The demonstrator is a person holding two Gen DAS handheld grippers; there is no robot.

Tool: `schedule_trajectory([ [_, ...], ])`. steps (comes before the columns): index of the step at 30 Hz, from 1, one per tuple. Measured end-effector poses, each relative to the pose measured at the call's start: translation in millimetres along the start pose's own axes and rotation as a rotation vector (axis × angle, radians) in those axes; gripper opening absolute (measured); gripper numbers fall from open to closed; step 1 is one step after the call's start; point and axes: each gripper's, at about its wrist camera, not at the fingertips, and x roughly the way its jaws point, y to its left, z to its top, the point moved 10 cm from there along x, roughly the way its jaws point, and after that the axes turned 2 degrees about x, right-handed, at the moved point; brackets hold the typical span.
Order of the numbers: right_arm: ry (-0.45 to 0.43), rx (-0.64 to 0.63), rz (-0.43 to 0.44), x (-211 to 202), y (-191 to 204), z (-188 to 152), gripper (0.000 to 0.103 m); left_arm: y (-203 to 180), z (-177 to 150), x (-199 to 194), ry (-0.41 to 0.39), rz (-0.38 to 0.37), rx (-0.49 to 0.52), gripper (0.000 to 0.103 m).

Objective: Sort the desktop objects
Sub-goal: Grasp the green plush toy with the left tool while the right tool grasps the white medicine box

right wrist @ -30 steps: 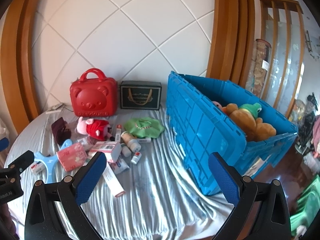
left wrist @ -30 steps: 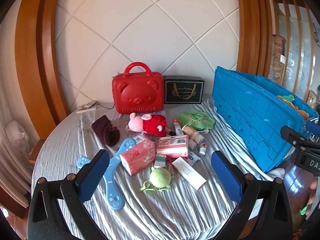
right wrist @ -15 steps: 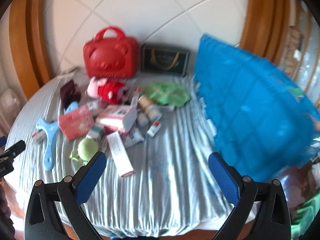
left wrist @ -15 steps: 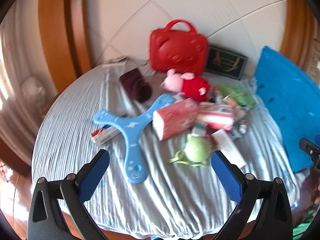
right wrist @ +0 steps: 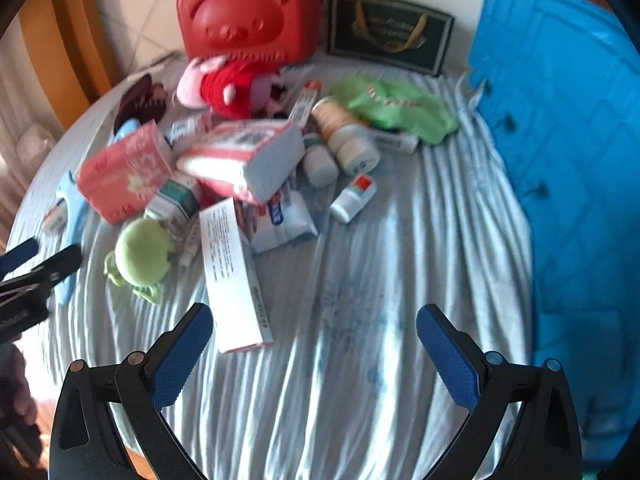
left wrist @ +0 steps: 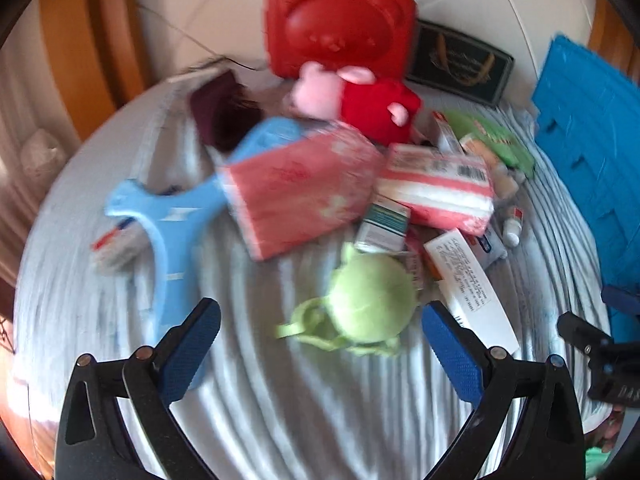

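Observation:
A pile of objects lies on the grey striped cloth (right wrist: 360, 320). My left gripper (left wrist: 320, 344) is open and empty, just in front of a green plush ball (left wrist: 370, 300), which also shows in the right wrist view (right wrist: 142, 250). Behind it lie a pink tissue pack (left wrist: 300, 192), a pink-white box (left wrist: 436, 190), a blue boomerang toy (left wrist: 168, 216) and a pink-red pig plush (left wrist: 360, 104). My right gripper (right wrist: 312, 348) is open and empty, near a long white box (right wrist: 232, 272). Bottles (right wrist: 344, 140) and a small tube (right wrist: 354, 198) lie further back.
A red bear case (right wrist: 252, 16) and a dark gift box (right wrist: 390, 34) stand at the back by the wall. A blue crate (right wrist: 572, 184) stands on the right. A green cloth (right wrist: 396, 108) and a maroon pouch (left wrist: 224, 112) lie nearby. The left gripper shows at the right view's left edge (right wrist: 28, 276).
Both grippers have dropped and moved forward toward the pile. The green ball now sits just ahead of the left fingers. Nothing has been taken hold of.

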Motion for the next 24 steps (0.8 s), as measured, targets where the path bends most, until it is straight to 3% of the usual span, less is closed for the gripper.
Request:
schedule_trajectory([
  [2, 0.013, -0.014, 0.000, 9.9, -0.2, 0.3, 0.103, -16.2, -1.3, 18.4, 0.028, -0.012, 0.029, 0.094],
  [4, 0.027, -0.022, 0.006, 18.3, 0.0, 1.2, 0.103, -27.5, -6.3, 36.2, 0.065, -0.018, 0.059, 0.083],
  [5, 0.030, -0.024, 0.008, 21.3, 0.6, 1.8, 0.103, -29.9, -10.9, 45.4, 0.093, -0.012, 0.074, 0.068],
  [6, 0.037, -0.028, 0.016, 24.9, 2.8, 1.9, 0.103, -31.4, -15.0, 51.5, 0.118, -0.022, 0.079, 0.059],
  [14, 0.104, -0.066, 0.112, 55.8, 39.1, -3.5, 0.102, -13.3, -24.3, 37.3, 0.103, 0.002, 0.054, 0.057],
  [15, 0.107, -0.076, 0.109, 59.9, 43.2, -2.4, 0.099, -9.8, -24.7, 34.3, 0.099, 0.002, 0.045, 0.057],
  [17, 0.115, -0.090, 0.109, 65.0, 50.0, -2.0, 0.082, -5.2, -26.2, 28.7, 0.092, 0.000, 0.031, 0.057],
  [21, 0.146, -0.126, 0.101, 78.6, 63.9, -3.4, 0.075, -1.3, -23.5, 24.2, 0.087, 0.007, 0.043, 0.057],
  [24, 0.172, -0.143, 0.079, 89.4, 69.1, -6.8, 0.046, -0.2, -22.4, 18.7, 0.079, 0.002, 0.044, 0.057],
])
